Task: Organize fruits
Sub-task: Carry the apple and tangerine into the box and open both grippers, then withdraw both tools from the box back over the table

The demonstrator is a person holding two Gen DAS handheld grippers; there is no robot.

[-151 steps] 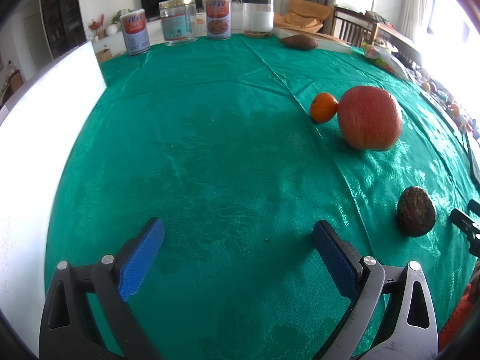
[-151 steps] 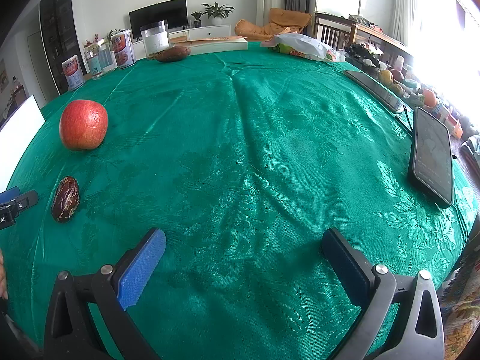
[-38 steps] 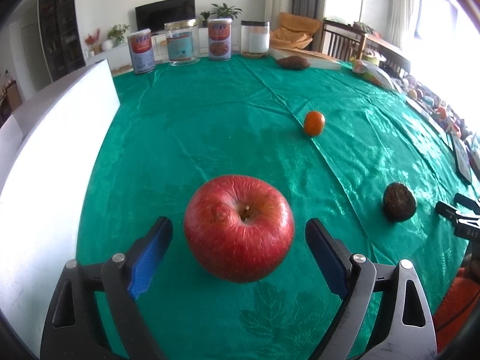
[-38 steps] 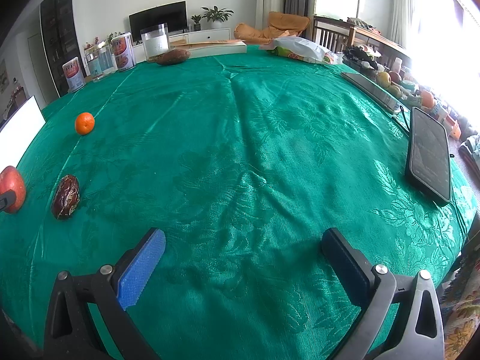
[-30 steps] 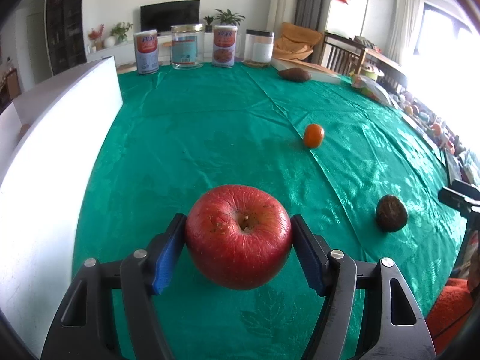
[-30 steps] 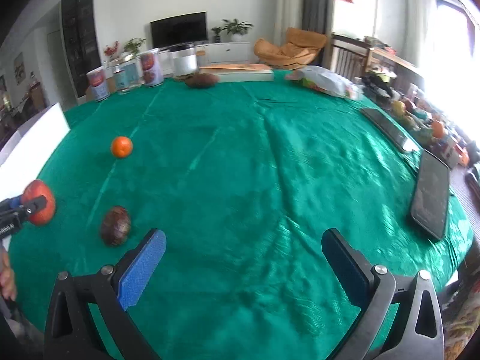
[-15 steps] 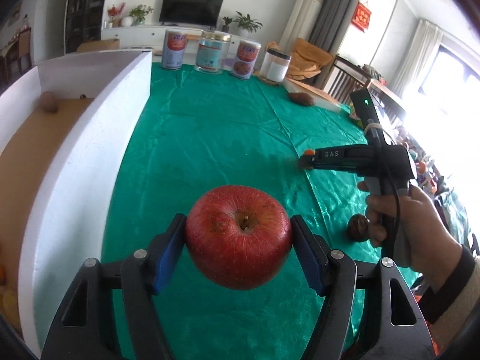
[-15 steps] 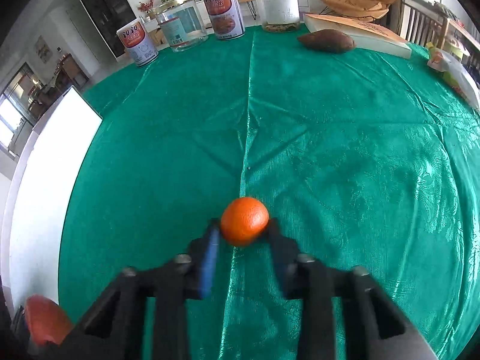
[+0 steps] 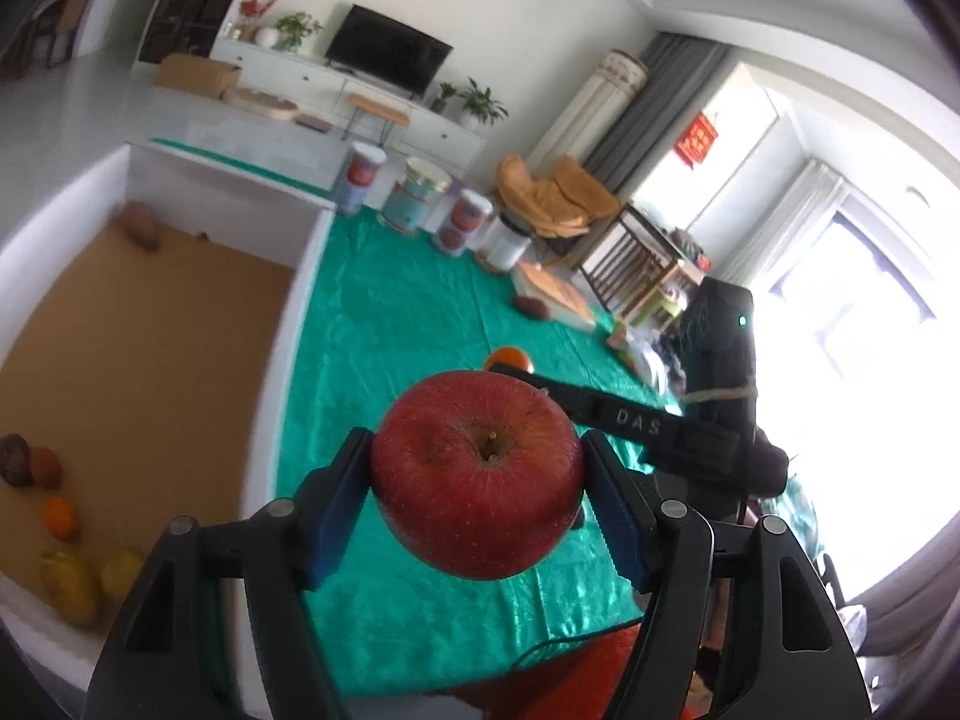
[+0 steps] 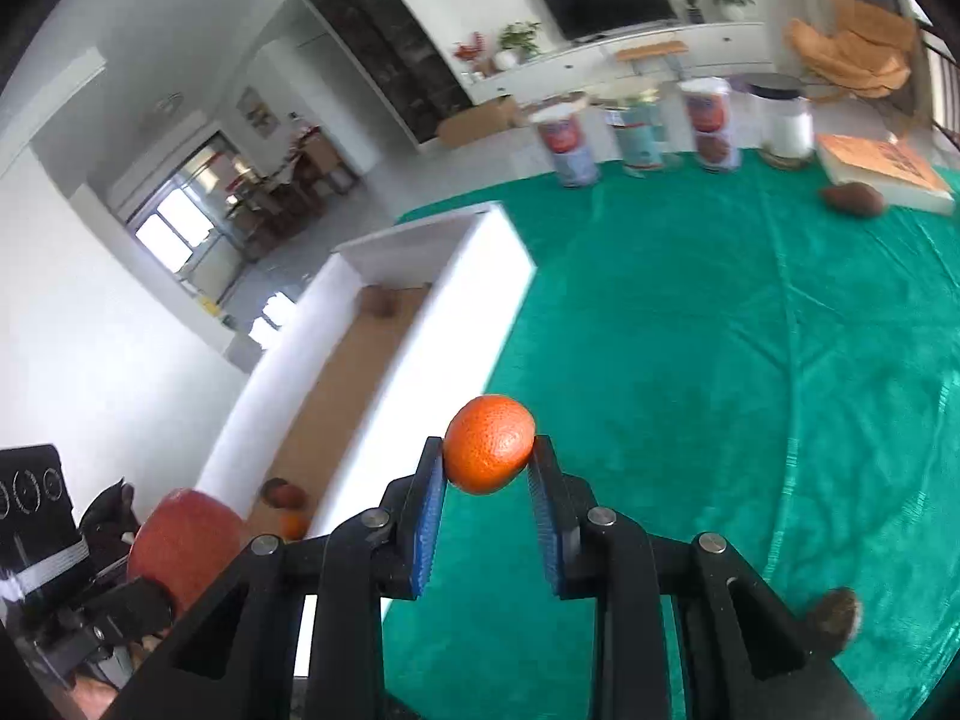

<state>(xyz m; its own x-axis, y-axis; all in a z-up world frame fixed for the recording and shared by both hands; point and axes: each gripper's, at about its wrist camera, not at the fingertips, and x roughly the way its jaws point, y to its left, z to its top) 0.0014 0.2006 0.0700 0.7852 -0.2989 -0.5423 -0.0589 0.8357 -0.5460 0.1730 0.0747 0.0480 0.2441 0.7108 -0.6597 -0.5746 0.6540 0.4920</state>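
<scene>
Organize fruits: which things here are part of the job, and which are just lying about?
Job: apple in left claw; tangerine in right claw; white box; dark fruit.
Lying about: cans; jar; book.

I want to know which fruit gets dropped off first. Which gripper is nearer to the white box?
Left. The left gripper, holding the apple, is beside the white box wall. The right gripper, holding the orange, is further out over the green cloth.

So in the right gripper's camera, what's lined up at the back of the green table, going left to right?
Red-labelled tin → blue-labelled jar → second red-labelled tin → white jar with a black lid → flat box.
</scene>
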